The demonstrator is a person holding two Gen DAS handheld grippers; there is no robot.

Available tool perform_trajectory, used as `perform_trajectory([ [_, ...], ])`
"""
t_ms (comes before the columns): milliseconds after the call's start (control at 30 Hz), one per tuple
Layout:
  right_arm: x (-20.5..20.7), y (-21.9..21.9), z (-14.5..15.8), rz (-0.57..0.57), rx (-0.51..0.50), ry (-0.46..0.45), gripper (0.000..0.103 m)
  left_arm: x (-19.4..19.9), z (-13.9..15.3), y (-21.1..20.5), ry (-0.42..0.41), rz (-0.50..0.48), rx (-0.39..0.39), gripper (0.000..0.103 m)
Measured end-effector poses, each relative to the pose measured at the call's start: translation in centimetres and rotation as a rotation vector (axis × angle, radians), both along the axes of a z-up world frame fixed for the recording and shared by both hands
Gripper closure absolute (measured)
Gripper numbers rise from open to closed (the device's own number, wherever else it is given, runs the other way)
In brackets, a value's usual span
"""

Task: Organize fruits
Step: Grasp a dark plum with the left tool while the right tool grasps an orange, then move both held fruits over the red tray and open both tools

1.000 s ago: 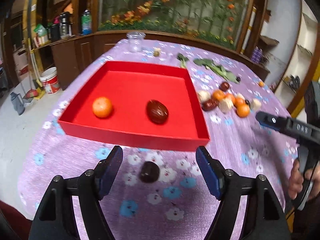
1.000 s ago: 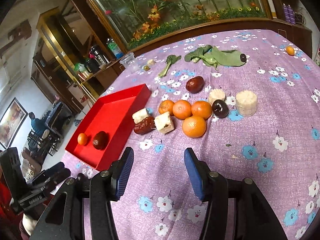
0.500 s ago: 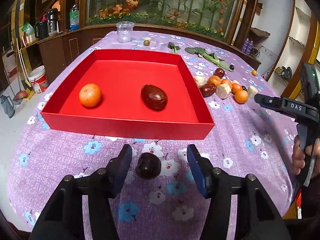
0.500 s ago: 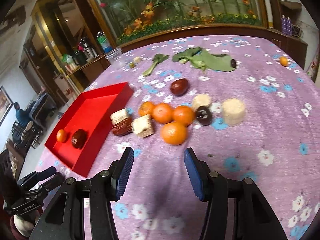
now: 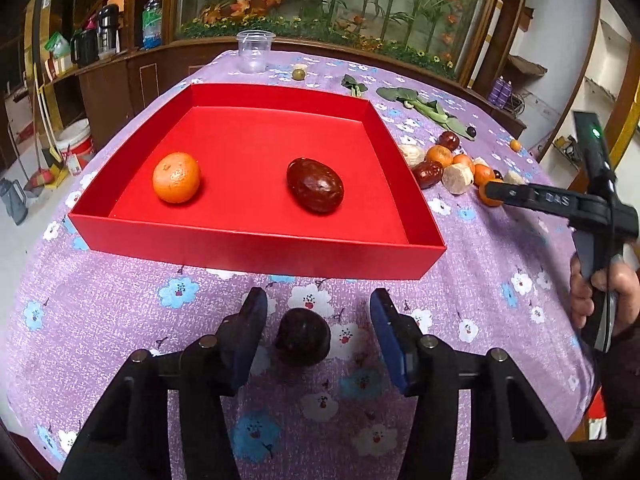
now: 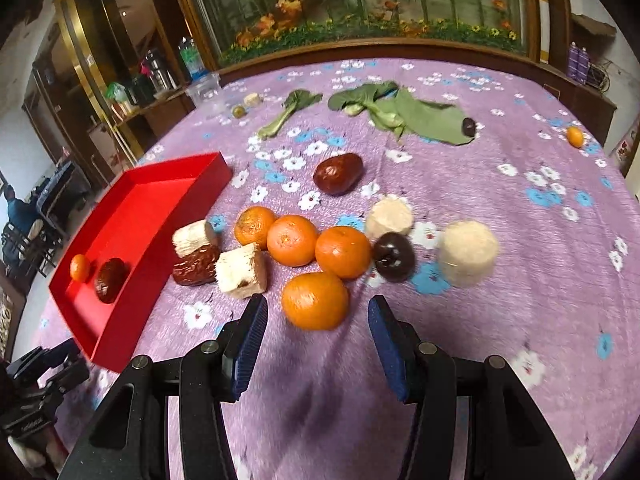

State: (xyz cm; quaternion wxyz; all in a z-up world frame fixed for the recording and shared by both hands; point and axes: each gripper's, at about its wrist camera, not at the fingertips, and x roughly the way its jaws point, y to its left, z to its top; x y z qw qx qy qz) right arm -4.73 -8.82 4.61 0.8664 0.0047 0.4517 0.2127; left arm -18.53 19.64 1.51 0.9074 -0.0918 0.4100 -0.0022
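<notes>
Left gripper point(image 5: 318, 332), closing, brackets an ungripped dark plum point(image 5: 303, 337); right gripper point(image 6: 318, 334), lettered "DAS", gapes.

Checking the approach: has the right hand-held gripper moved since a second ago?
Yes. The right hand-held gripper has closed in on the nearest orange, which now sits just ahead of its open jaws.

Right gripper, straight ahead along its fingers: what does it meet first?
Most likely the nearest orange, which sits on the tablecloth just ahead of the open right gripper, roughly centred between the fingers. The other oranges lie behind it. Depth is hard to judge here.
</notes>
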Motion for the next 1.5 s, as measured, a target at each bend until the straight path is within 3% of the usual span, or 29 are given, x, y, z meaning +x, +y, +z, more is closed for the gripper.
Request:
perform_trajectory([
  [33,0.1,0.2,-0.2,0.002,-0.004,0.004,0.046,-0.1,0.0,-0.2,-0.002,-0.001,0.018,0.052],
  [100,0.0,0.5,-0.4,0.002,-0.020,-0.006,0.052,-0.3,0.0,-0.6,-0.006,0.000,0.050,0.079],
  [133,-0.1,0.7,-0.4,0.001,-0.036,-0.012,0.056,-0.3,0.0,-0.7,-0.008,0.005,0.057,0.081],
  [167,-0.1,0.7,-0.4,-0.003,-0.046,-0.018,0.064,-0.3,0.1,-0.5,-0.011,0.006,0.049,0.081],
  [200,-0.2,0.7,-0.4,-0.001,-0.045,-0.019,0.065,-0.4,0.1,-0.3,-0.013,0.008,0.025,0.082],
  [500,-3.0,0.0,2.3,0.018,0.021,-0.071,0.066,-1.9,3.4,1.8,-0.093,0.028,-0.049,0.082],
  [667,-5.3,2.1,6.0,0.113,0.093,-0.129,0.066,-1.6,6.7,3.9,-0.161,0.055,-0.061,0.082],
  [833,-6.2,6.6,7.5,0.229,0.154,-0.105,0.066,1.2,9.1,5.9,-0.190,0.077,-0.030,0.082],
  [967,-5.9,11.4,6.7,0.304,0.161,-0.055,0.066,4.7,8.8,7.6,-0.147,0.094,-0.060,0.082],
  [1133,-4.9,15.6,4.2,0.334,0.096,-0.018,0.065,8.8,6.5,8.9,-0.072,0.137,-0.009,0.082],
  [1433,-2.2,17.9,1.2,0.306,0.027,-0.003,0.065,11.4,3.9,9.9,0.004,0.191,0.069,0.080],
  [1467,-2.1,18.0,1.1,0.307,0.031,-0.007,0.065,11.4,3.9,9.9,0.004,0.192,0.079,0.077],
  [1500,-2.0,18.1,1.1,0.309,0.032,-0.009,0.064,11.2,4.0,9.7,-0.002,0.193,0.086,0.064],
])
